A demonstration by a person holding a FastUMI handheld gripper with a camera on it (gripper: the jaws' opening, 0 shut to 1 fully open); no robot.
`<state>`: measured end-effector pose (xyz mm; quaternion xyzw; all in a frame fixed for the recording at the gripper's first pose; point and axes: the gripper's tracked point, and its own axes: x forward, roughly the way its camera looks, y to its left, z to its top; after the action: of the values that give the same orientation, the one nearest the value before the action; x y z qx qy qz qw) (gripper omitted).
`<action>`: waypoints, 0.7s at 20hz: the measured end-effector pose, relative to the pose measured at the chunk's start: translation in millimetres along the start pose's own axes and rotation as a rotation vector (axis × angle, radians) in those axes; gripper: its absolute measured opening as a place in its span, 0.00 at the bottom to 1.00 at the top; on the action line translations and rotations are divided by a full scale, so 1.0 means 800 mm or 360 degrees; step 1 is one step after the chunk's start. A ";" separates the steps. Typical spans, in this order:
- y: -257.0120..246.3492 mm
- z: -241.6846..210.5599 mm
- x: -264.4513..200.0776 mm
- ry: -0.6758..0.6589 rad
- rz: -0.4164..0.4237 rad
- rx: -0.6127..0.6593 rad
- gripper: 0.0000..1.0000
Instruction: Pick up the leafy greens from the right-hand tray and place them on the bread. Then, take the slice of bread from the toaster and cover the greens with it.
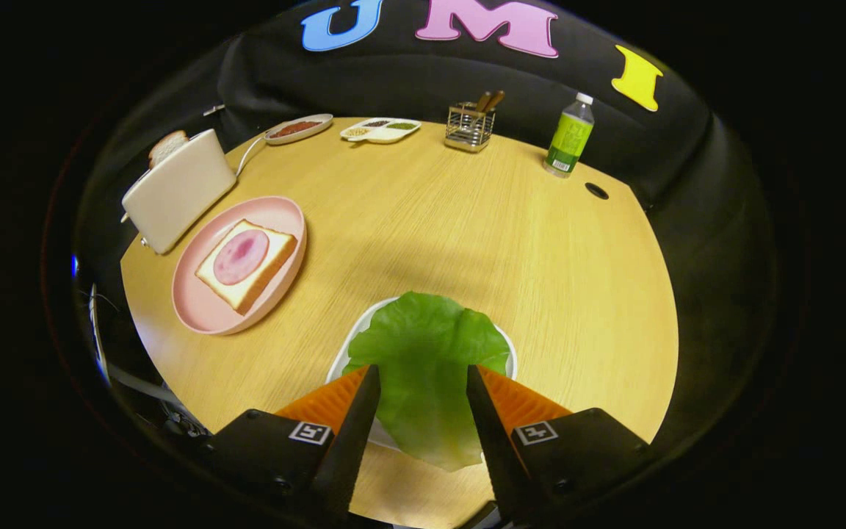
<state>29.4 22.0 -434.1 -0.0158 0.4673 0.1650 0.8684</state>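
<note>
A green lettuce leaf (423, 367) lies on a white tray (359, 328) directly between and ahead of my fingers. My gripper (423, 375) is open, one finger on each side of the leaf, and neither finger presses on it. To the left, a pink plate (203, 308) holds a slice of bread (255, 272) topped with a round pink slice of ham (241, 256). Beyond the plate stands a white toaster (177, 189) with a slice of bread (167, 146) sticking out of its slot.
At the back of the wooden table (504, 242) are an oval dish with red contents (298, 128), a divided white dish (380, 129), a wire utensil holder (470, 126) and a green-labelled bottle (570, 137). A dark hole (596, 191) sits near the bottle.
</note>
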 end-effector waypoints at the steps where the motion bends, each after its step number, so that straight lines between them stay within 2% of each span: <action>1: -0.002 0.000 0.007 0.0015 0.0006 -0.0011 0.73; 4: -0.005 -0.007 0.023 0.0077 0.0058 -0.0024 0.71; 8: -0.008 -0.007 0.024 0.0083 0.0096 0.0001 0.62; 11: -0.002 -0.007 0.023 0.0085 0.0109 -0.0034 0.15; 13: 0.001 -0.008 0.019 0.0107 0.0123 -0.0024 0.07; 14: -0.002 -0.004 0.013 0.0092 0.0110 -0.0013 0.07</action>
<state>32.5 22.9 -444.2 -0.0080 0.4918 0.1963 0.8483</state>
